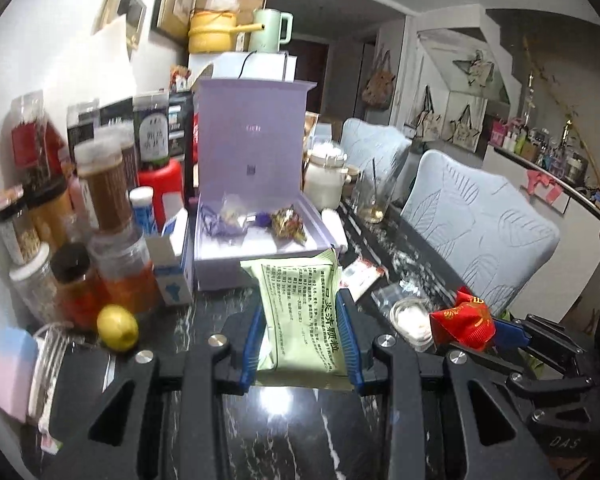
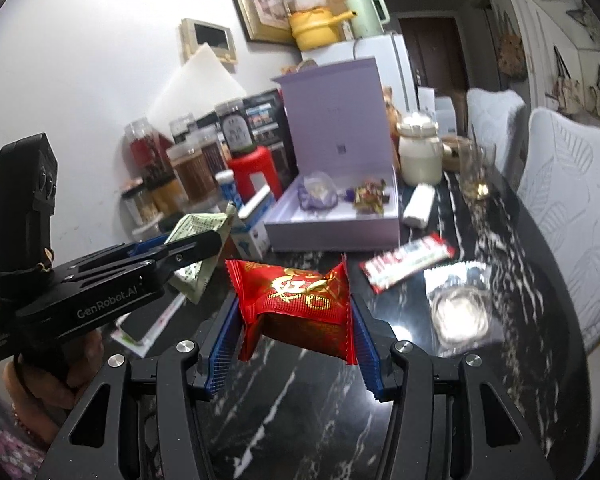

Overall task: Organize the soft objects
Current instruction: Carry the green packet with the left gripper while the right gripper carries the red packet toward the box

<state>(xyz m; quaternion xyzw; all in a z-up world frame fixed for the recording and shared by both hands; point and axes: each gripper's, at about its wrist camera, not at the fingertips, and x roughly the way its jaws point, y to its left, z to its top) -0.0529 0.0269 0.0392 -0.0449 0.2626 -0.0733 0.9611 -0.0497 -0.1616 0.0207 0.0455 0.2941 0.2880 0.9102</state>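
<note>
Black marble table [image 1: 308, 432], cluttered. Open lilac box [image 1: 256, 248] sits mid-table, lid upright, a few small wrapped sweets already inside; likely the drop target, judging by contents.

Left gripper [image 1: 302, 344] pinches a green sachet [image 1: 300, 312] between its blue pads, held above the table just short of the box's front wall. Right gripper [image 2: 294, 336] pinches a red snack packet [image 2: 296, 300] the same way, off the table, a bit further back from the box. Both sets of fingers closed in on their packets, not spread.

Risks:
- Both grippers head for one box, side by side; they could bump each other or the front wall if they go in together.
- The green sachet is gripped at its lower part, top flops forward; it may catch the box rim and fold, or slip out.
- The jars [image 1: 100, 184] and lemon [image 1: 117, 327] crowd the left side; a wide swing from the left gripper could knock them.
- The upright lid could get pushed if the reach overshoots.

Looks: green sachet flat, matte, black printed text, crimped edges, bends under grip. Red packet puffy, glossy foil, gold characters, sides dented by the pads, serrated end seals. Red-white bar wrapper [image 2: 408, 262] and clear pouch [image 2: 458, 308] lie on the table, right, not yet picked.
</note>
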